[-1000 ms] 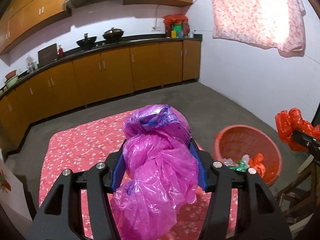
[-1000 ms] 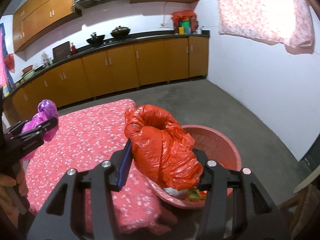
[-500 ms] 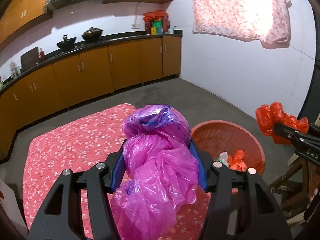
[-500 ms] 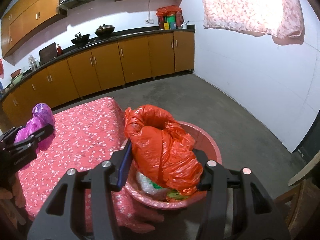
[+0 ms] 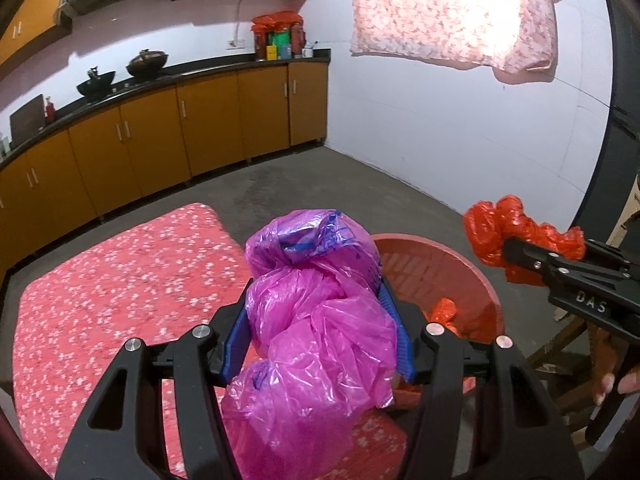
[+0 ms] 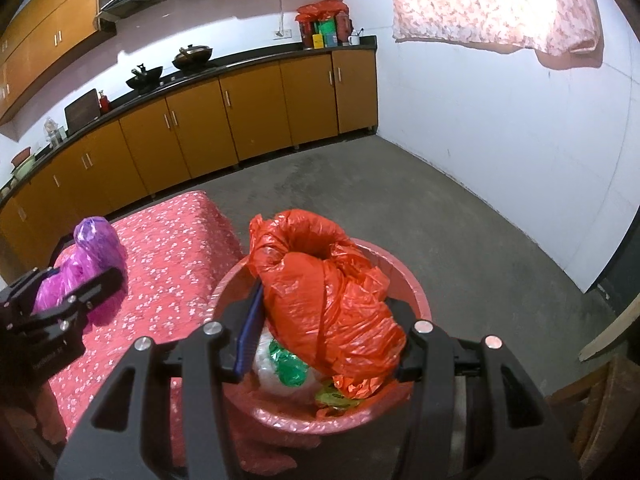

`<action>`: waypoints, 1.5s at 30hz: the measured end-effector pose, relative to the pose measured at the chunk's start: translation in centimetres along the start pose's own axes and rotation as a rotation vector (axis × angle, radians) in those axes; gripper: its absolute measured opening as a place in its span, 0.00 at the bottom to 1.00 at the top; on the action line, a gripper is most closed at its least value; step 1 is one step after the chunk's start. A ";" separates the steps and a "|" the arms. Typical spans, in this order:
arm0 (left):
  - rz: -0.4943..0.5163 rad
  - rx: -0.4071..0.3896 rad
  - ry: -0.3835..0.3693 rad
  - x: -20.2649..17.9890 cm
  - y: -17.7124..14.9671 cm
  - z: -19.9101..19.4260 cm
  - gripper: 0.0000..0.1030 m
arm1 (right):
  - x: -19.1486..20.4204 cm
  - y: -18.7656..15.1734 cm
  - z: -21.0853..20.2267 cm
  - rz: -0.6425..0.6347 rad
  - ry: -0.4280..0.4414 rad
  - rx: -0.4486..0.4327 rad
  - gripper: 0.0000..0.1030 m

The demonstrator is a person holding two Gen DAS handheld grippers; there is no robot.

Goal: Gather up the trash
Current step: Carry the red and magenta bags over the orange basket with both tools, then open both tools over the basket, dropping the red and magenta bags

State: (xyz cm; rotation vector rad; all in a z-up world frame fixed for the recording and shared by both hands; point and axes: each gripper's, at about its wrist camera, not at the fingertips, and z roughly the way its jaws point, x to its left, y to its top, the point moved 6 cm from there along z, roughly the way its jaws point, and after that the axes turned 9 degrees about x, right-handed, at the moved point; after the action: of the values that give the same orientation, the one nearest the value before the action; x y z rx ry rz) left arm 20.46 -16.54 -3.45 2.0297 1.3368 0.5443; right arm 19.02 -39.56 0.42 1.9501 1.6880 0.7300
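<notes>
A knotted magenta plastic bag (image 5: 316,312) is squeezed between the blue pads of my left gripper (image 5: 316,280), held over the right end of the red flowered table (image 5: 120,280). The same bag (image 6: 94,256) shows at the left in the right wrist view. My right gripper (image 6: 324,300) is shut on a crumpled orange plastic bag (image 6: 324,292), hanging directly above the red basin (image 6: 416,300). In the left wrist view the orange bag (image 5: 500,236) and right gripper (image 5: 520,256) show at the right, beyond the basin (image 5: 460,268). Plastic scraps (image 6: 288,368) lie inside the basin.
Orange cabinets (image 5: 180,140) under a black counter with two woks (image 5: 120,72) run along the far wall. A flowered cloth (image 5: 452,12) hangs on the white wall. A wooden chair (image 6: 596,420) stands at the lower right. Grey concrete floor (image 6: 460,216) lies beyond the basin.
Both grippers have swung right and slightly down with their bags. The orange bag now hangs over the basin's middle, and the basin has come closer behind the magenta bag.
</notes>
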 end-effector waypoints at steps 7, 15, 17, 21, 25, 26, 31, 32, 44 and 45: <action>0.017 0.027 -0.043 -1.8 0.1 2.7 0.56 | -0.8 0.1 2.1 0.034 0.013 0.001 0.48; 0.024 0.056 -0.065 -2.7 0.0 5.5 0.57 | -1.7 -0.3 4.7 0.052 0.020 0.017 0.48; 0.025 0.069 -0.069 -2.8 0.0 6.3 0.57 | -2.1 -0.4 5.6 0.064 0.020 0.026 0.48; 0.028 0.092 -0.077 -3.1 0.0 7.7 0.57 | -3.0 -0.4 7.0 0.091 0.032 0.041 0.48; 0.034 0.106 -0.089 -3.7 0.0 8.8 0.58 | -3.7 0.1 7.5 0.114 0.057 0.031 0.48; 0.038 0.109 -0.096 -4.0 0.0 9.1 0.59 | -3.8 0.3 7.5 0.123 0.068 0.025 0.50; 0.044 0.127 -0.107 -4.7 -0.2 10.4 0.68 | -4.5 0.6 7.6 0.168 0.127 0.002 0.61; 0.040 0.131 -0.105 -4.7 -0.3 10.6 0.71 | -4.6 0.6 7.6 0.175 0.132 -0.003 0.64; -0.041 0.064 0.004 -0.6 -1.6 7.1 0.85 | -6.0 -0.5 3.5 0.185 0.050 -0.132 0.96; -0.049 0.048 0.020 -0.2 -1.7 6.4 0.86 | -5.7 -0.8 2.8 0.169 0.022 -0.146 0.96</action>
State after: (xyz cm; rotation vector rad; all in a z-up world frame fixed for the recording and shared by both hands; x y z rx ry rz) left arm 23.39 -18.02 -9.18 2.0294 1.4198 0.5166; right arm 19.59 -45.07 -2.77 2.0045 1.4502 0.9126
